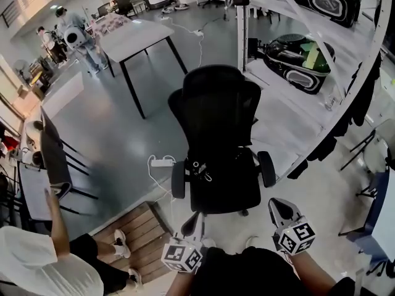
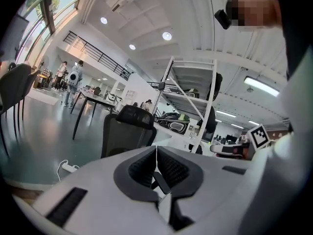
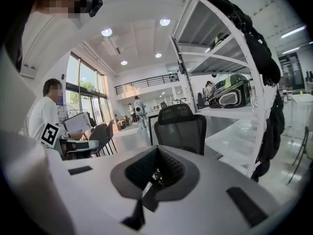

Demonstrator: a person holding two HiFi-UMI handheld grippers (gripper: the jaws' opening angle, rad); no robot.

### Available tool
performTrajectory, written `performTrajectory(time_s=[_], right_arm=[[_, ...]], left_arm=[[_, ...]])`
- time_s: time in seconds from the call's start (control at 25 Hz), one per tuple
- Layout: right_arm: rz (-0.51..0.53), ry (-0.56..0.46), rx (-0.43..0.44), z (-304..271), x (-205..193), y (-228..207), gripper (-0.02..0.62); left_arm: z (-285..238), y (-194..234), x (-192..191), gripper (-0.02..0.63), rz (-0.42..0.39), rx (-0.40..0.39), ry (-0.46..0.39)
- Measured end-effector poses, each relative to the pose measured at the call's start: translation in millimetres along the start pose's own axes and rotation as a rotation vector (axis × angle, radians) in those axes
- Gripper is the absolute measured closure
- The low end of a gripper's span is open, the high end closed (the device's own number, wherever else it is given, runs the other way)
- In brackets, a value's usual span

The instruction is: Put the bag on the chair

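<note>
bag strap (image 2: 161, 182) — between left gripper (image 2: 156, 153), right gripper (image 3: 156, 153) jaws

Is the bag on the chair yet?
Not yet. Done: nothing; no bag lies on the black mesh office chair. In hand: the left gripper and right gripper are shut, beside a black shape, perhaps the bag. Left: setting it on the seat.

Black chair (image 1: 221, 119), grey floor (image 1: 117, 134), white shelf rack (image 1: 290, 119).
</note>
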State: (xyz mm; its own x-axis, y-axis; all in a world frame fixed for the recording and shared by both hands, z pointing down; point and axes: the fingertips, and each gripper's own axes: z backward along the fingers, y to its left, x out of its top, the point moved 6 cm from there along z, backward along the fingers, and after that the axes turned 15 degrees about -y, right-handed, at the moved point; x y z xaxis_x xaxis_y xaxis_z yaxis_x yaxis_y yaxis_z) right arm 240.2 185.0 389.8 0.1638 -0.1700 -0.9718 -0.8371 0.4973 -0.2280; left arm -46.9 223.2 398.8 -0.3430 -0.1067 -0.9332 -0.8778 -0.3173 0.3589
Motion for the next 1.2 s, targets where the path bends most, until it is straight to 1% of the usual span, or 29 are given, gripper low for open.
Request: performTrajectory(time_s=[0.24, 0.44, 0.6, 0.68, 0.88, 1.0, 1.2], right_arm=[[0.038, -0.003, 0.039, 2, 6, -21, 0.595], [0.042, 0.000, 0.052, 1, 12, -39, 0.595], [0.046, 0.000, 0.089, 1, 14, -49, 0.595], [0.047, -0.001, 0.111, 1, 13, -54, 0.595], [0.044, 0.007, 0.142, 4, 9, -67, 0.595], [0.037, 0.016, 0.165, 8, 5, -68, 0.595], [0.019, 0.019, 0.167, 17, 4, -78, 0.597]], left_arm=[[-4, -16, -2, 0.594, -0.032, 0.048, -0.017], [-11, -32, -2, 0.595, -0.056, 0.083, -0.033], [-17, -44, -5, 0.594, -0.006, 0.113, -0.058], [-20, -51, -8, 0.594, -0.012, 0.125, -0.070], [-26, -70, -17, 0.595, -0.053, 0.140, -0.083], [-28, -80, -23, 0.595, -0.059, 0.146, -0.077], [-35, -98, -31, 0.595, -0.066, 0.150, -0.068]])
